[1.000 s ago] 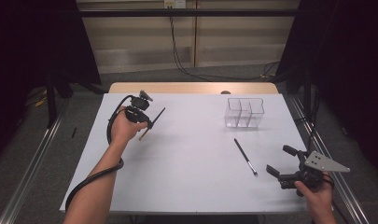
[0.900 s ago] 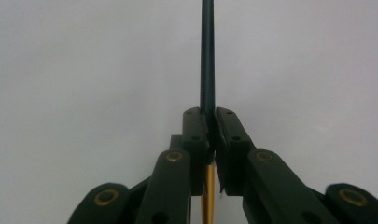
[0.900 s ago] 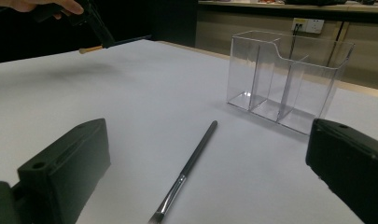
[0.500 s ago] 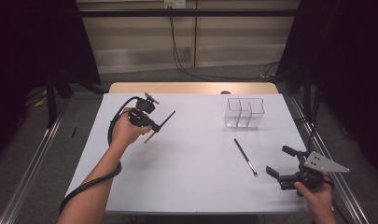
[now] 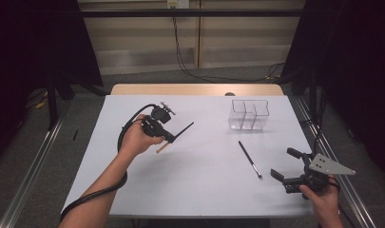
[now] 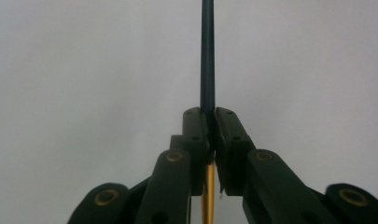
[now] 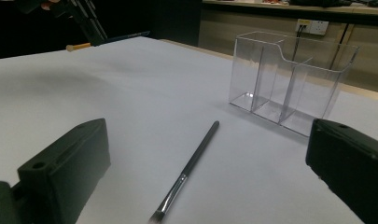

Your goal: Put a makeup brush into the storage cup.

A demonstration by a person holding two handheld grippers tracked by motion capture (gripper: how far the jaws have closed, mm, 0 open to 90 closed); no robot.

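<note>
Clear plastic organizer (image 5: 249,114); slim dark brush (image 5: 250,159) beside.

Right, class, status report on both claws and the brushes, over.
Left claw shut on dark brush, lifted. Right claw open, empty. Second brush flat on table, before clear organizer.

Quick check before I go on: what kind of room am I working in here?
Most likely a lab or recording studio, not a home: a bare white table ringed by dark curtains, with loose cables running down the wall from a wall socket, and metal rails on the floor.
</note>
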